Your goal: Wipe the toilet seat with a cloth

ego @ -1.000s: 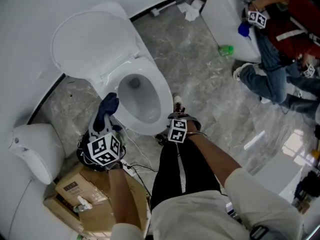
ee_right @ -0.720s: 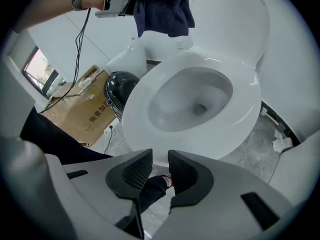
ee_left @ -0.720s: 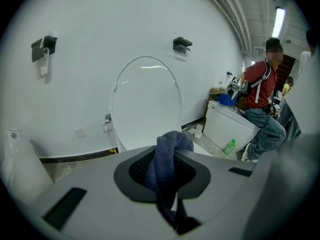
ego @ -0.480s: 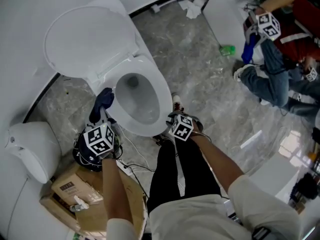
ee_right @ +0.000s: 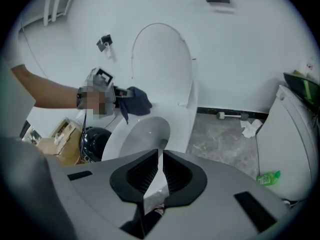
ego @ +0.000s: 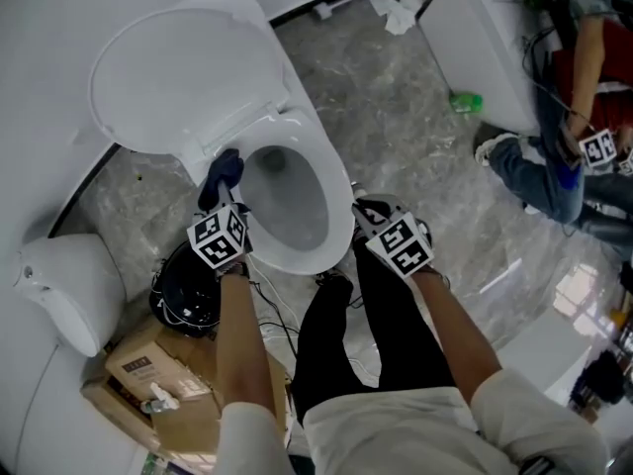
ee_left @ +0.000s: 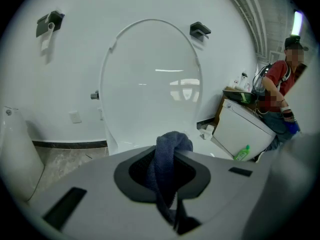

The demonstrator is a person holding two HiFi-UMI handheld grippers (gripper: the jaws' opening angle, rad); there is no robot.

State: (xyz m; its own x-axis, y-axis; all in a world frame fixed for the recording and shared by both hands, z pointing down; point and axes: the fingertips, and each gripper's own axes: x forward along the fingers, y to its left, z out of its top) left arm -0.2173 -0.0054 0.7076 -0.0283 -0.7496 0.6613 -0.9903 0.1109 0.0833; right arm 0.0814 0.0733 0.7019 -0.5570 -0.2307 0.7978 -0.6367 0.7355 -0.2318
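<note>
A white toilet stands with its lid (ego: pixel 183 77) raised and its seat (ego: pixel 336 206) down around the bowl. My left gripper (ego: pixel 226 198) is shut on a dark blue cloth (ego: pixel 222 174), which hangs at the seat's left rim near the hinge. In the left gripper view the cloth (ee_left: pixel 170 159) bulges up between the jaws, in front of the lid (ee_left: pixel 150 84). My right gripper (ego: pixel 368 216) hovers off the seat's front right. Its jaws (ee_right: pixel 160 171) have just been closing and stand almost together with a thin slit and nothing between them. The cloth (ee_right: pixel 137 100) shows in that view too.
A black round object (ego: pixel 188 300) and a cardboard box (ego: pixel 163 374) sit left of my legs (ego: pixel 336 354), with cables on the floor. Another white fixture (ego: pixel 59 290) is at far left. At right are a white unit (ego: pixel 485 47), a green bottle (ego: pixel 467 102) and a seated person (ego: pixel 584 97).
My left gripper carried the cloth from beside the bowl to the seat's left rim near the hinge. My right gripper swung away to the right of the seat's front and rolled.
</note>
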